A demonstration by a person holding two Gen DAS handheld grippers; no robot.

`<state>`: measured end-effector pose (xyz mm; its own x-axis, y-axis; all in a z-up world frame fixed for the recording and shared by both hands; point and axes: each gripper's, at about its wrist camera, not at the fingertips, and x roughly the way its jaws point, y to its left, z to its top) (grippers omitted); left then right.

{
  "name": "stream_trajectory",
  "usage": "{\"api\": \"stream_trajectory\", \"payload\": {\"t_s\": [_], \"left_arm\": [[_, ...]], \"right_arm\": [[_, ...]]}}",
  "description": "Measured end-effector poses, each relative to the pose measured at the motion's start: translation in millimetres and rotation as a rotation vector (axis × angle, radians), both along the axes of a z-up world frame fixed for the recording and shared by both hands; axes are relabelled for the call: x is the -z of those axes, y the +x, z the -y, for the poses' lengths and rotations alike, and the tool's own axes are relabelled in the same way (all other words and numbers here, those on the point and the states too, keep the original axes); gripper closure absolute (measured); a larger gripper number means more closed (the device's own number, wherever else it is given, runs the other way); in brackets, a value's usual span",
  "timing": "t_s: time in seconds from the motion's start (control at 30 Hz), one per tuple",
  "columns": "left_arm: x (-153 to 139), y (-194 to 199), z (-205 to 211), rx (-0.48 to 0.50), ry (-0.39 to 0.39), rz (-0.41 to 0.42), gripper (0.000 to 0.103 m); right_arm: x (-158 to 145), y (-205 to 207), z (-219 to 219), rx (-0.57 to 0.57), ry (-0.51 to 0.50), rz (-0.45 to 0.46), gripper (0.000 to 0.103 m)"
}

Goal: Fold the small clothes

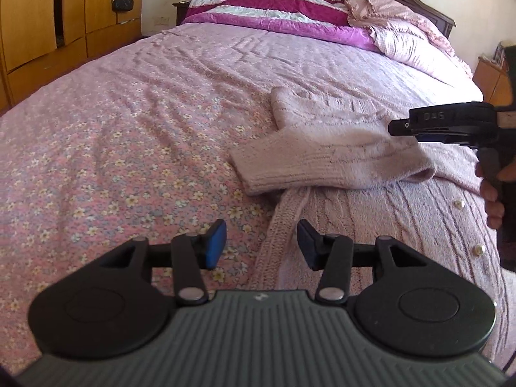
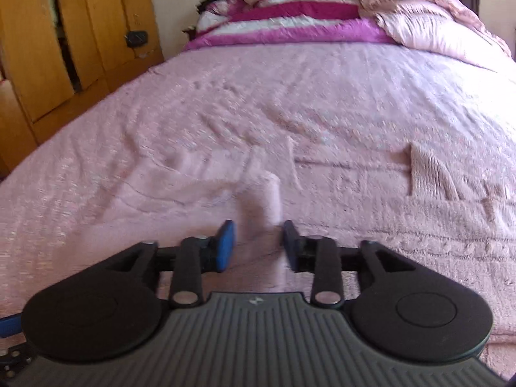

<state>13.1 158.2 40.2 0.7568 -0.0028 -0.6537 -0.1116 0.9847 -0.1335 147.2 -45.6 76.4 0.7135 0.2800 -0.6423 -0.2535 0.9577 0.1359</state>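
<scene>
One pale pink cardigan (image 1: 380,193) lies flat on the bed (image 1: 145,113), at the near right in the left wrist view. The knit is fuzzy, with cable ribs running down the body and a ribbed front band. One sleeve (image 1: 322,158) is folded across the body, its ribbed cuff pointing left. Two pearl-like round buttons (image 1: 459,204) are visible.

The bed cover is a thin, wrinkled pink sheet with small white flowers. One striped magenta-and-white quilt (image 1: 274,9) and one pale pink blanket (image 1: 412,42) are heaped at the headboard. One wooden wardrobe (image 1: 48,16) stands to the left.

The left gripper (image 1: 261,245) is released; its blue-padded fingers straddle the band without pressing it. The right gripper (image 2: 258,245) is released over the knit, with nothing clamped; that view is motion-blurred. One hand (image 1: 493,193) grips its handle.
</scene>
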Motion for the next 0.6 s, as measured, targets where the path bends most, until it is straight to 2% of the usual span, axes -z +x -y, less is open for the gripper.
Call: {"api": "stream_trajectory", "payload": {"t_s": [0.07, 0.17, 0.3, 0.43, 0.6], "left_arm": [[-4, -2, -6, -0.01, -0.012, 0.003, 0.053], [-9, -6, -12, -0.024, -0.009, -0.005, 0.053], [-12, -11, -18, -0.058, 0.039, -0.019, 0.053], [-12, -17, -27, -0.084, 0.044, -0.038, 0.053], [-11, -23, -36, -0.103, 0.042, -0.047, 0.053]], "right_arm": [[-9, -14, -4, -0.024, 0.005, 0.041, 0.043], [-20, -33, -17, -0.094, 0.005, 0.067, 0.042], [-30, -61, -36, -0.204, 0.008, 0.064, 0.04], [-31, -82, -59, -0.297, -0.002, 0.062, 0.038], [-21, -100, -92, -0.406, -0.064, 0.084, 0.036]]}}
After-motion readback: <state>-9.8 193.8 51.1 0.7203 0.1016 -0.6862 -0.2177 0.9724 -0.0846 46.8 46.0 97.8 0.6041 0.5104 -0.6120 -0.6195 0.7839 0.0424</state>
